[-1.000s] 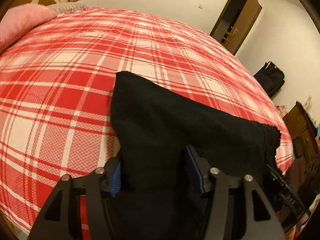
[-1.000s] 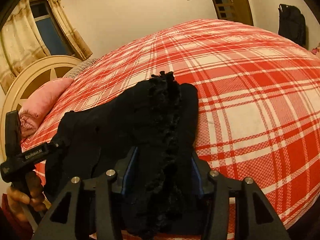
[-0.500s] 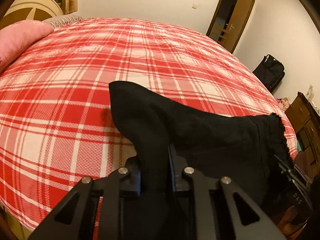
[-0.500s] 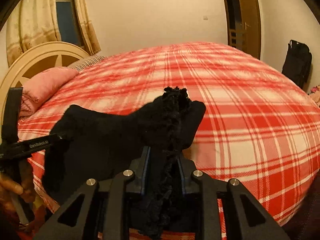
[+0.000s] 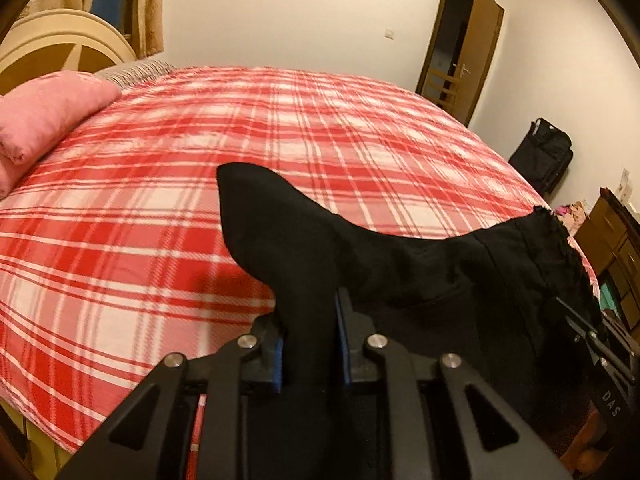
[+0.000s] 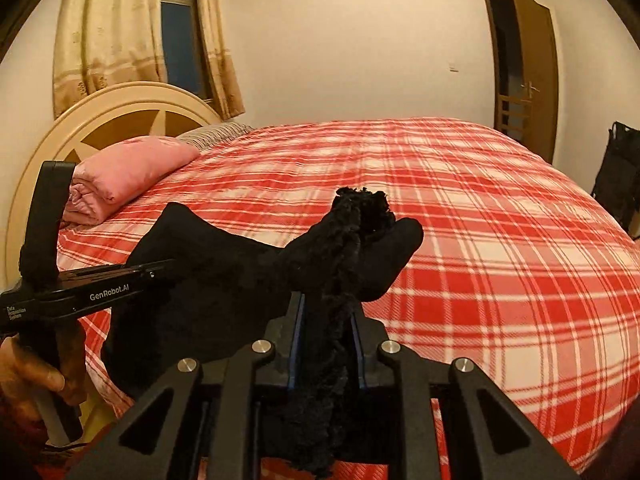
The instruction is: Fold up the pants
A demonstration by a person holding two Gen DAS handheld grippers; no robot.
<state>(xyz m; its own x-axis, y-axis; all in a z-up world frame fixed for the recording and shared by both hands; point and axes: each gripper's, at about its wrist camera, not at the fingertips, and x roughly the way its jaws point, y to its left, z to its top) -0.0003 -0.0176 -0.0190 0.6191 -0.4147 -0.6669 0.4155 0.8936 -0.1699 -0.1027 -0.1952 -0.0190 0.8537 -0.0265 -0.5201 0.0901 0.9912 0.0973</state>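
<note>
One pair of black fabric pants [image 5: 384, 264], draped ahead over red-and-white plaid bedspread [image 5: 160, 216]. Two tongs: left gripper [image 5: 310, 344] and right gripper [image 6: 326, 344], each nearly closed, pinching pants.

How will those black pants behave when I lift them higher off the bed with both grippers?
The black pants will probably sag between the left gripper and right gripper, since the cloth already droops. They look light. The frilly edge may snag.
</note>
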